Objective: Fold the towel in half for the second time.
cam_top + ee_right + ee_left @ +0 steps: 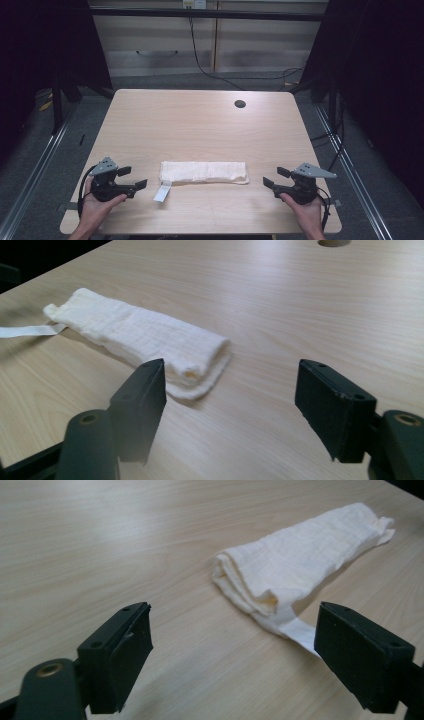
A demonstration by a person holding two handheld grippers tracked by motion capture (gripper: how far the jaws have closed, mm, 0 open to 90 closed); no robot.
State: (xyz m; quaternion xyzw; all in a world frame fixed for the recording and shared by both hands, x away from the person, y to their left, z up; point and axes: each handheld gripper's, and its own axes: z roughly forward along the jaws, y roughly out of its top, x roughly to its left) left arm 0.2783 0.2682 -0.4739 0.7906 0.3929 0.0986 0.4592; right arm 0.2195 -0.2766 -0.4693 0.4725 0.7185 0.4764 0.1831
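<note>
A white cloth lies folded into a long narrow strip on the wooden table, near its front edge. A white label sticks out from the cloth's left end. My left gripper is held just left of the cloth, open, with nothing between its jaws. My right gripper is held just right of it, also open and holding nothing. In the left gripper view the cloth and label lie ahead of the spread jaws. The right gripper view has the cloth beyond its own spread jaws.
A round cable hole sits at the table's far right. Pale cabinets with a hanging black cable stand behind the table. Metal floor rails run along both sides.
</note>
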